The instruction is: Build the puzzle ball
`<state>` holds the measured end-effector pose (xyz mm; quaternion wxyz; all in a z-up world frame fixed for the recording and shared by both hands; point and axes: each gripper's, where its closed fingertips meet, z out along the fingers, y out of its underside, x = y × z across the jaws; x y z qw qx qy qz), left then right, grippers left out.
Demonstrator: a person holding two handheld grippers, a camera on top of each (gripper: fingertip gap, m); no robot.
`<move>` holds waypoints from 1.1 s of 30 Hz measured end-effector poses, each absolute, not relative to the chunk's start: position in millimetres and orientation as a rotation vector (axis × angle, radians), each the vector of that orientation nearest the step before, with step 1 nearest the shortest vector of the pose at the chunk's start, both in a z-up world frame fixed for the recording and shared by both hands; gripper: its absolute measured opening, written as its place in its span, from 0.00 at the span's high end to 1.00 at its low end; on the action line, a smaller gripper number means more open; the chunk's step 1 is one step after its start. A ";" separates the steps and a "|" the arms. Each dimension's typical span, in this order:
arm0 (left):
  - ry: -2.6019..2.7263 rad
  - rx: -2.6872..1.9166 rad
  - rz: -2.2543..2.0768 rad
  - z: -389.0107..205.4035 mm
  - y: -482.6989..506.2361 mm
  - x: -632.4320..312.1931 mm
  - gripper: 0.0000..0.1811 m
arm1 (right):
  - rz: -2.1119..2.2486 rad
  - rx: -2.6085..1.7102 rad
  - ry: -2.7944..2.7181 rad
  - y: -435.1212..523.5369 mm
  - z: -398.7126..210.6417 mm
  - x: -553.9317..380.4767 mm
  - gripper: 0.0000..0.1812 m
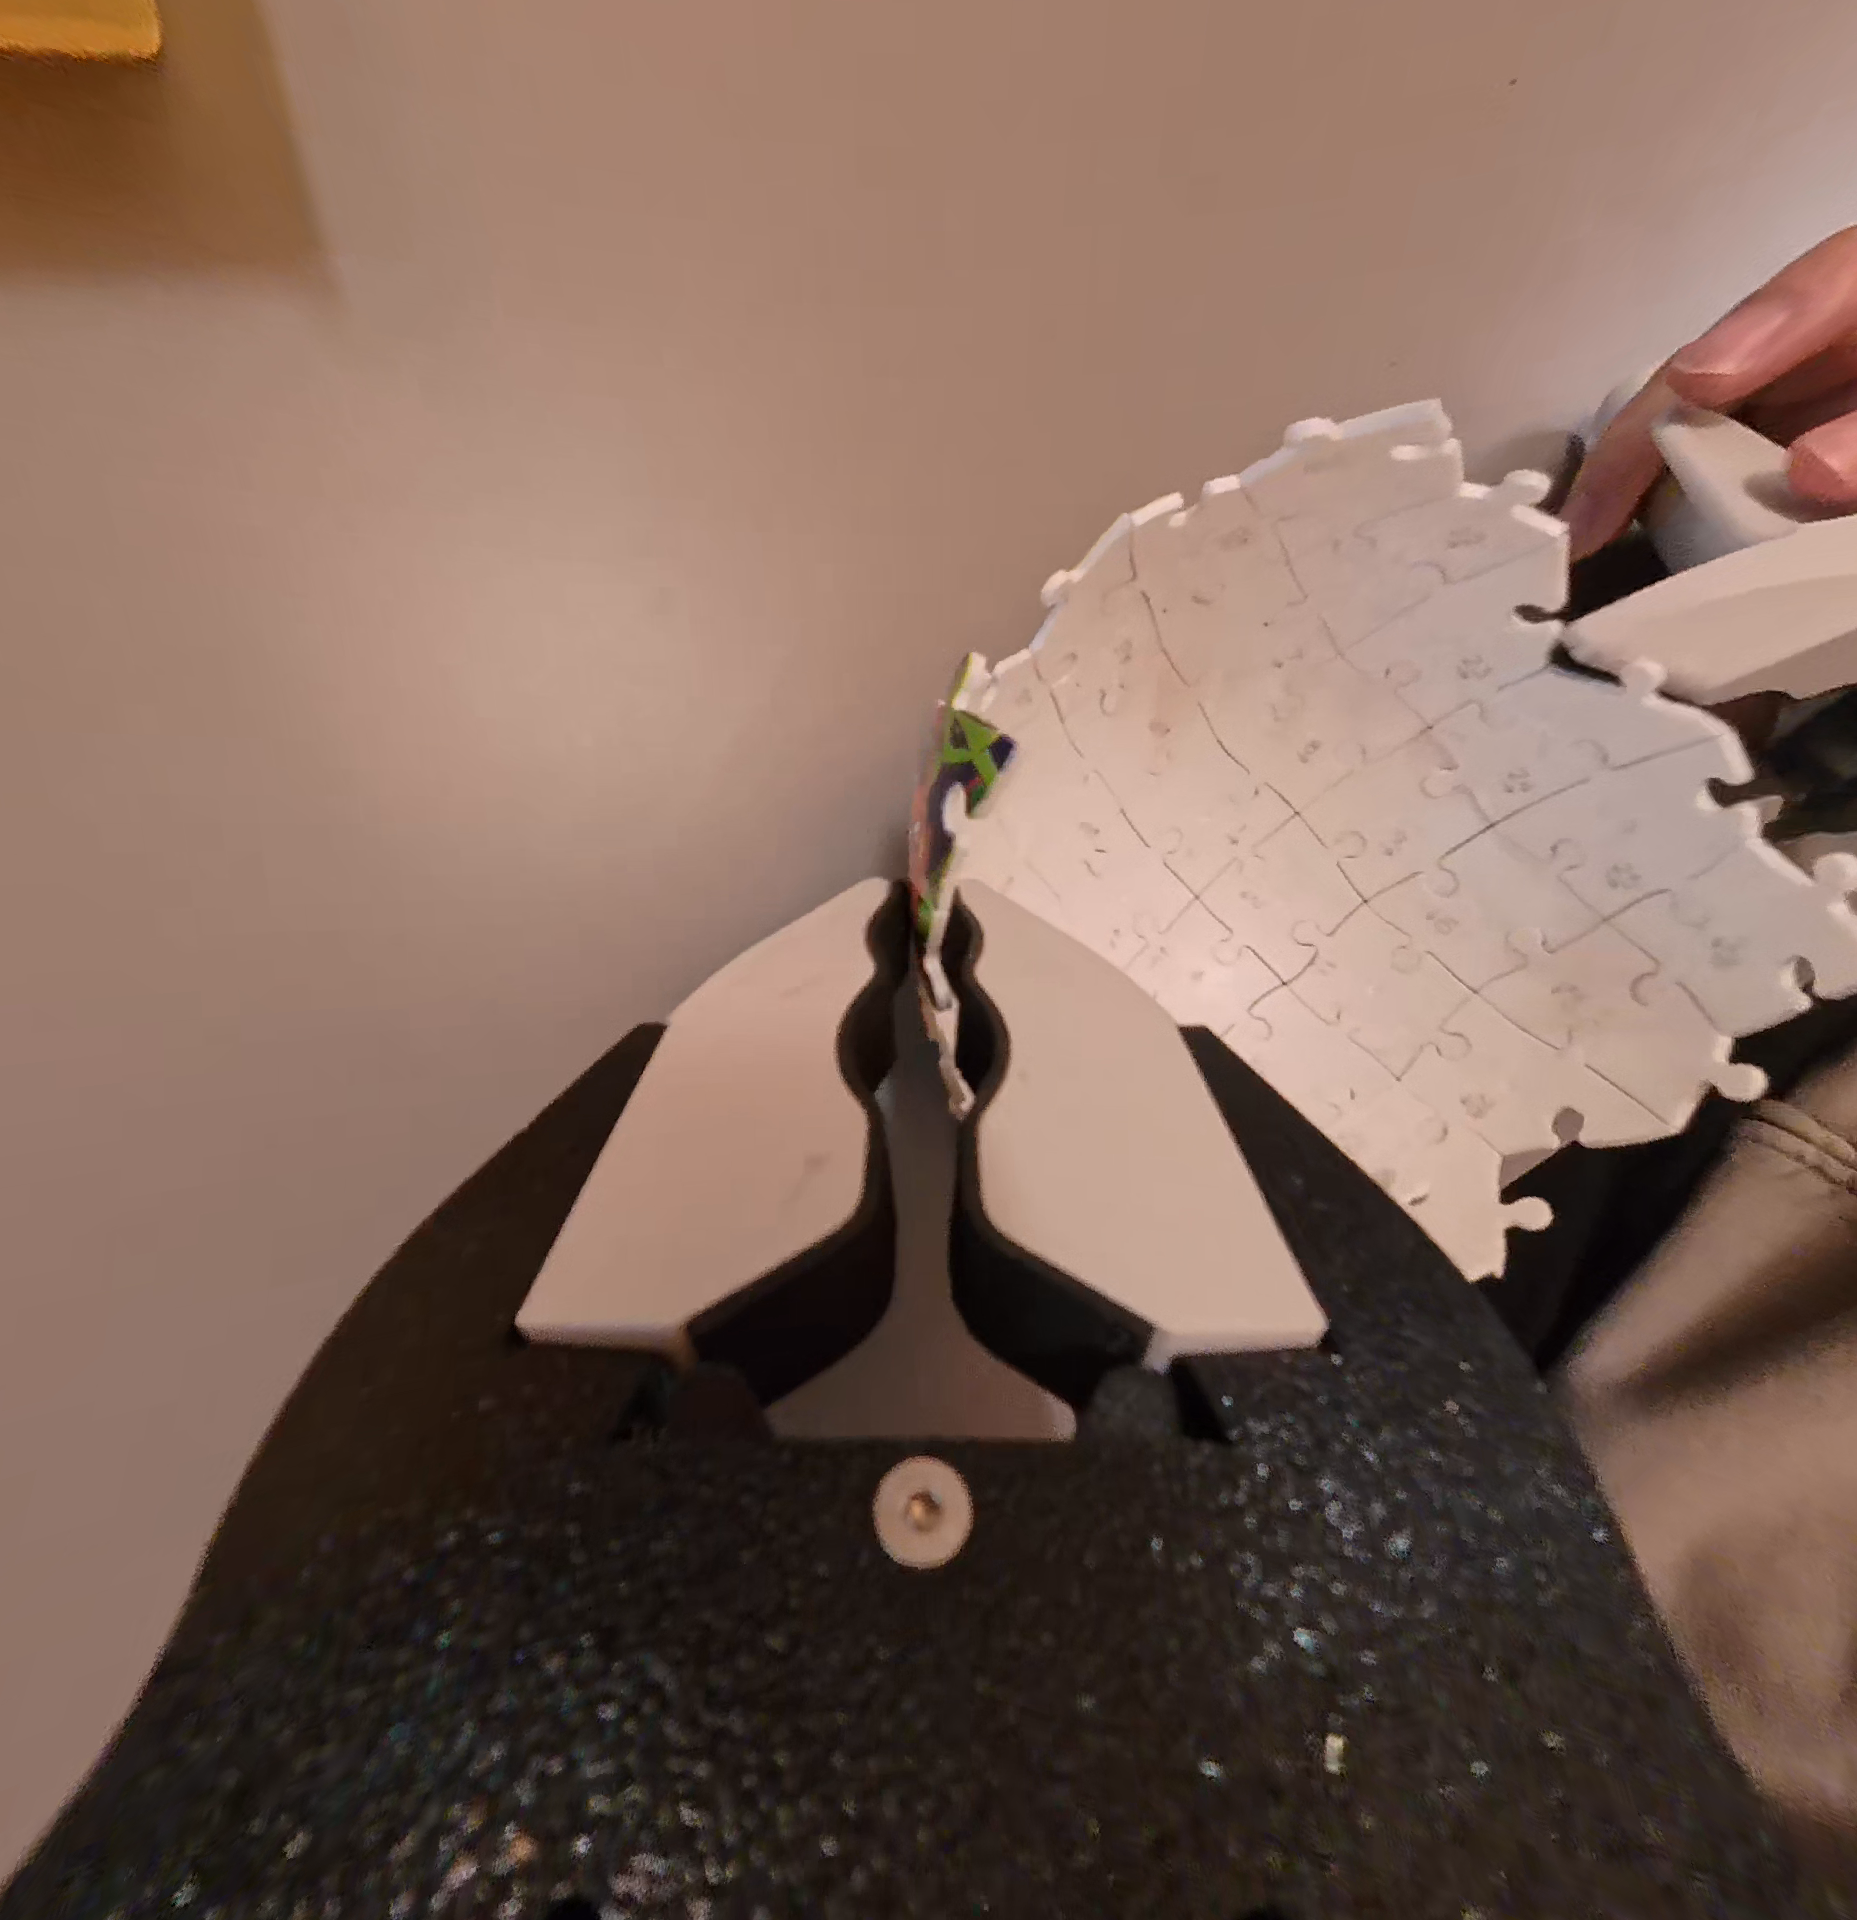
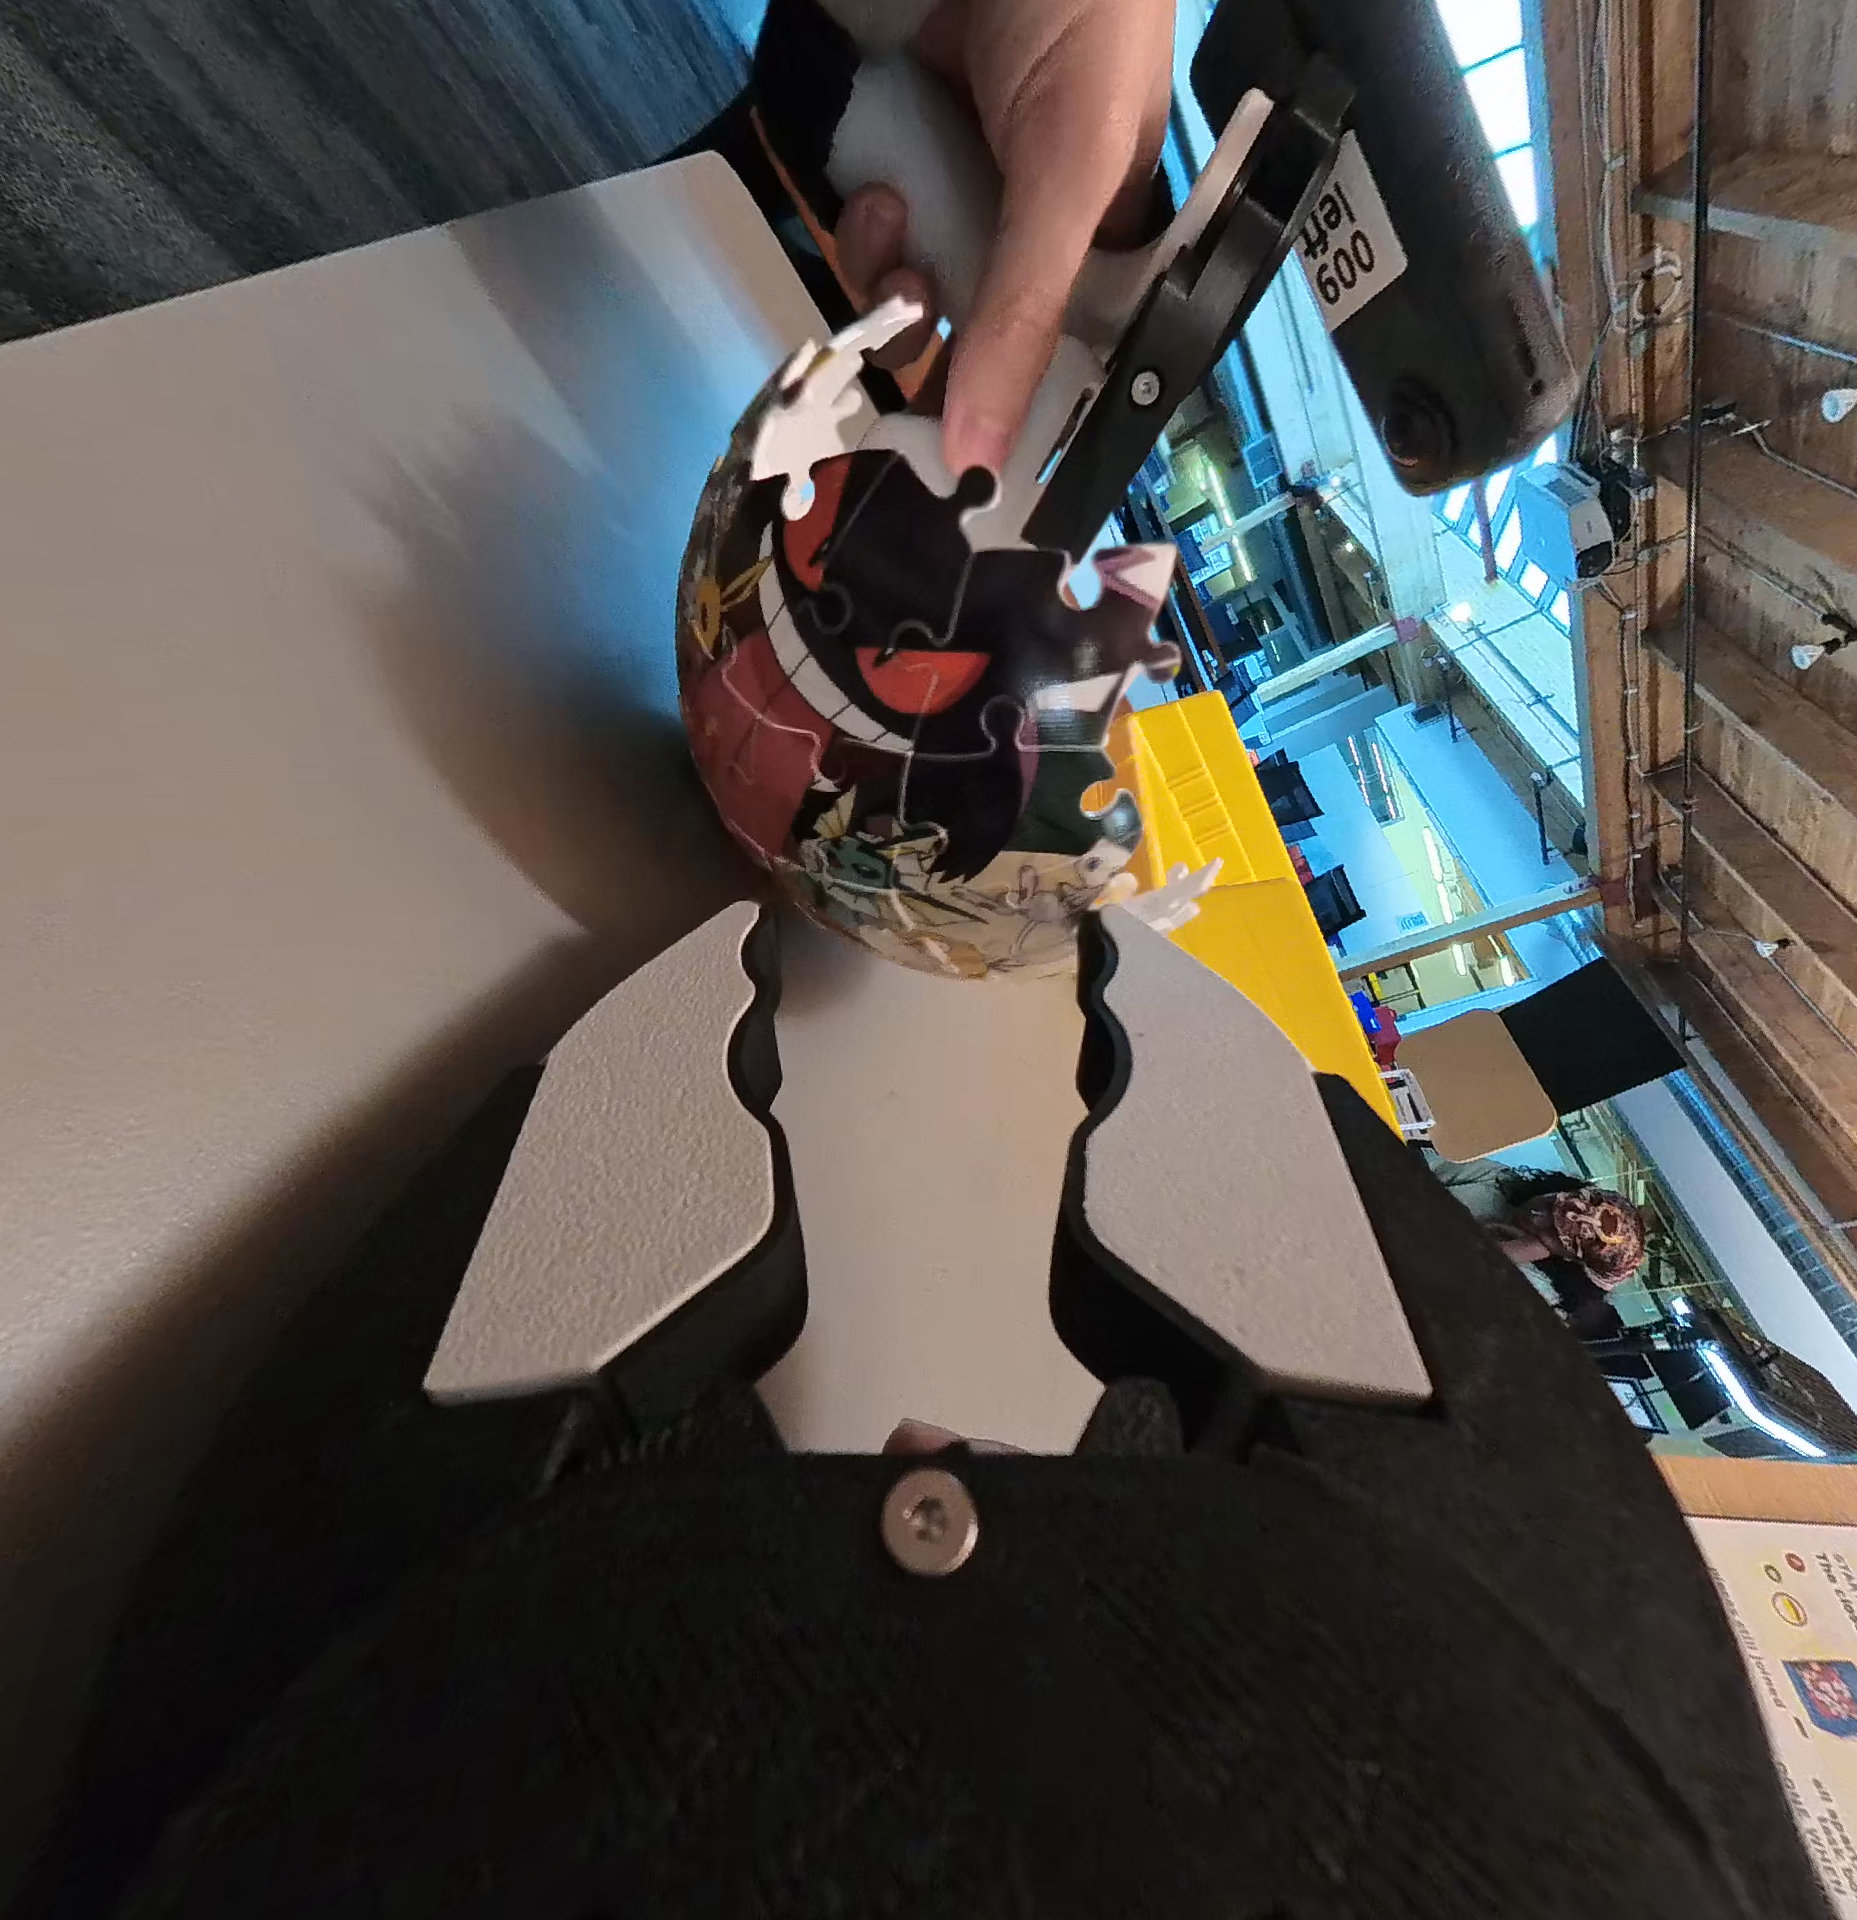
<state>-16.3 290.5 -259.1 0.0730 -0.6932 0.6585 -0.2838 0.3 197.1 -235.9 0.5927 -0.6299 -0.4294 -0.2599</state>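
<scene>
The partly built puzzle ball point(image 1: 1423, 831) is a curved shell of joined pieces. Its white inside faces the left wrist view, and its printed outside point(image 2: 903, 675) faces the right wrist view. My left gripper point(image 1: 929, 920) is shut on the shell's coloured rim and holds it above the table. It also shows in the right wrist view point(image 2: 1028, 488), gripped by a hand, coming in from above the ball. My right gripper point(image 2: 924, 925) is open, with its tips on either side of the ball's near end. One of its white fingers point(image 1: 1734, 623) reaches the shell's far rim.
A white table point(image 1: 591, 520) lies under the ball. Yellow bins point(image 2: 1215, 831) stand behind it. A printed sheet point(image 2: 1817, 1683) lies at the lower right. A person point(image 2: 1578, 1236) sits in the background. Beige cloth point(image 1: 1734, 1455) is at the right.
</scene>
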 end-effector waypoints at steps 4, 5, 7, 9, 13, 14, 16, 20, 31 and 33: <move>1.987 -2.135 -0.796 -266.1 292.0 -23.0 0.90 | -0.605 -1.465 -0.999 197.1 -235.8 0.1 0.70; 1.982 -2.138 -0.803 -266.6 290.7 -22.3 0.92 | -0.605 -1.464 -0.999 197.0 -235.8 0.1 0.70; 1.964 -2.153 -0.817 -267.5 289.1 -20.5 0.93 | -0.605 -1.464 -1.001 197.0 -235.8 0.0 0.70; 1.981 -2.163 -0.824 -269.9 286.9 -21.0 0.92 | -0.606 -1.464 -1.001 197.0 -235.7 -0.1 0.70; 1.998 -2.198 -0.849 -273.9 281.9 -20.3 0.92 | -0.606 -1.464 -0.999 196.9 -235.4 0.0 0.70; 2.004 -2.194 -0.857 -273.6 281.0 -19.9 0.93 | -0.606 -1.464 -0.999 196.9 -235.3 0.0 0.70; 2.012 -2.197 -0.874 -272.8 279.5 -19.5 0.95 | -0.605 -1.464 -1.000 196.9 -235.4 -0.1 0.70; 2.012 -2.221 -0.903 -271.2 278.8 -20.2 0.97 | -0.606 -1.464 -1.005 196.6 -235.7 -0.5 0.70; 1.934 -2.325 -1.023 -271.5 278.9 -19.8 0.98 | -0.607 -1.464 -1.002 196.5 -235.5 -0.5 0.70; 1.924 -2.336 -1.037 -271.6 278.9 -19.6 0.98 | -0.607 -1.464 -1.002 196.5 -235.6 -0.5 0.70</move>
